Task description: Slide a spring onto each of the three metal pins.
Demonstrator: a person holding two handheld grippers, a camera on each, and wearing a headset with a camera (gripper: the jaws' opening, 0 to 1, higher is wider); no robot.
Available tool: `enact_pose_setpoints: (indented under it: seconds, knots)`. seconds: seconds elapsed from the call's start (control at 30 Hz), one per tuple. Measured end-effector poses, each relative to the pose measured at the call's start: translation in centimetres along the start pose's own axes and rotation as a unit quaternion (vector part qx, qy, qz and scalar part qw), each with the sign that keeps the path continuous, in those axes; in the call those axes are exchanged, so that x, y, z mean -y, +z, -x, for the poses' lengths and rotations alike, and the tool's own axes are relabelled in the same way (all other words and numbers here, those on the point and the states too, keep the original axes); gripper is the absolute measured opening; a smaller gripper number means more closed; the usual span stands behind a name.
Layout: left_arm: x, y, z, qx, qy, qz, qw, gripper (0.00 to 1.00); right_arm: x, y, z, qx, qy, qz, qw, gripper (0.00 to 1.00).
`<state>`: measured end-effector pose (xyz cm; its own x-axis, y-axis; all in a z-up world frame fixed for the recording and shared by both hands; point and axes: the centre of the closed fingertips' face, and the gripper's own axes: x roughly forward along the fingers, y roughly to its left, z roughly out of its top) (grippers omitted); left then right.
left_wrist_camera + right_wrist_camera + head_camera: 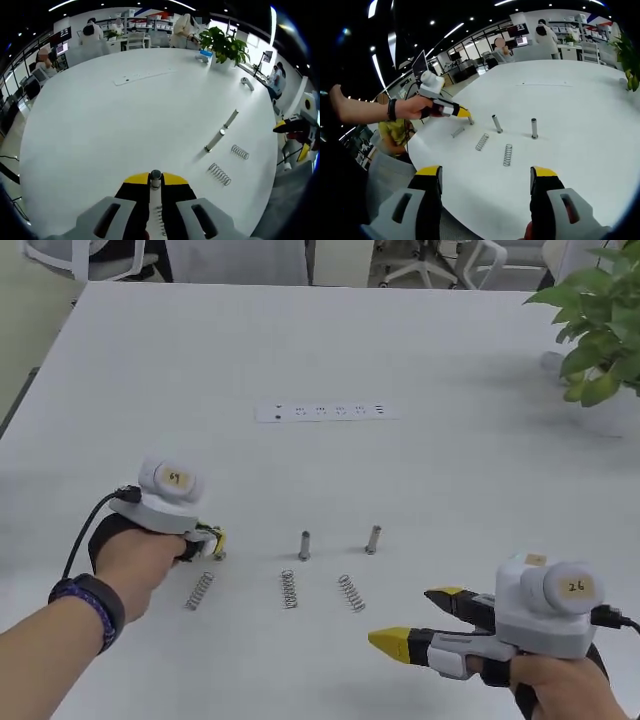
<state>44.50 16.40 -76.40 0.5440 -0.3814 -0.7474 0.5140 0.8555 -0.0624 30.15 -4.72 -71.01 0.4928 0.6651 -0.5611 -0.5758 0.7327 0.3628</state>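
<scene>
At the left, a hand wearing a dark wristband [88,597] held the left gripper [214,541] low over the white table [150,370]. Its jaws were drawn together on the left pin [156,175], which stood between the yellow tips. The left spring [200,590] lay slanted on the table just on the near side of that gripper, apart from the pin.

Next along stood the middle pin [305,545], upright and alone, with the middle spring [289,588] lying just in front of it and not touching it. The right pin [373,539] stood the same way, and the right spring [351,593] lay near its foot, tilted a little.

Beyond the pins and well apart from them, a white power strip [320,412] lay flat across the table.

Further right and nearer the person, the right gripper [415,617] hung above the table with its jaws spread wide apart, pointing left towards the springs and well clear of them.

At the far right edge a leafy plant [600,330] reached over the table. Office chairs [90,255] stood past the far side.
</scene>
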Motion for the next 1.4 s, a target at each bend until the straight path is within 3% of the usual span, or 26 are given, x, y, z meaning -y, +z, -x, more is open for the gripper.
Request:
enact_pose_setpoints:
  seconds: [0.5, 1.07, 1.4]
  knots:
    - [0.05, -0.21, -0.09, 0.005, 0.01, -0.033, 0.9994, 0.0, -0.11, -0.05, -0.11, -0.001, 0.002, 0.001, 1.0, 0.7]
    - [-0.19, -0.18, -0.28, 0.007, 0.009, -0.025, 0.9996, 0.0, -0.22, -0.09, -0.21, -0.001, 0.004, 0.001, 1.0, 0.7]
    - [0.02, -0.46, -0.78, 0.004, 0.004, -0.018, 0.9998, 0.05, -0.07, -0.2, -0.05, -0.002, 0.002, -0.001, 1.0, 0.7]
